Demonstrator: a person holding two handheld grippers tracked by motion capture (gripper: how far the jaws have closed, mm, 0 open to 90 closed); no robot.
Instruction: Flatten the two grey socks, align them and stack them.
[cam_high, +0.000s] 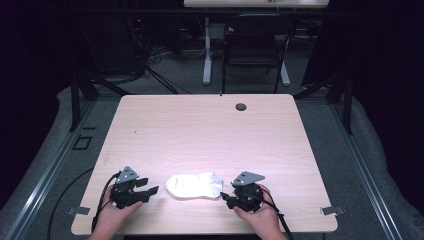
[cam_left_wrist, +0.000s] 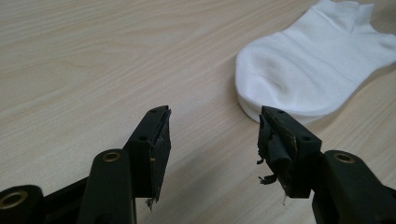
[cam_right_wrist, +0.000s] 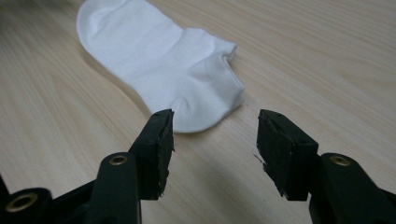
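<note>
Worktop (cam_high: 210, 130): light wood-grain top, bare apart from one item near the person's edge. Small dark round grommet (cam_high: 241, 107) at the far side, right of centre. Black chair (cam_high: 256, 47) stands on the floor beyond the far edge.

White ankle sock (cam_high: 194, 184): lies flat on the worktop near the front edge, between the two claws. Rounded toe end points to the person's left, cuff and heel end to the right.

Left claw (cam_high: 151, 192): held in the person's left hand (cam_high: 116, 212), resting low at the front-left of the worktop, pointing toward the toe end. Jaws spread apart, nothing between them. In the left gripper view the toe end of the sock (cam_left_wrist: 308, 70) sits just ahead of the right-hand jaw tip, close but whether touching I can't tell. Pads look frayed at the edges.

Right claw (cam_high: 224, 196): held in the right hand (cam_high: 262, 212), front-right, pointing at the cuff end. Jaws also wide apart and empty. In the right gripper view the heel end of the sock (cam_right_wrist: 161, 56) lies just ahead of the left-hand jaw tip, bare wood in the gap between the jaws.
</note>
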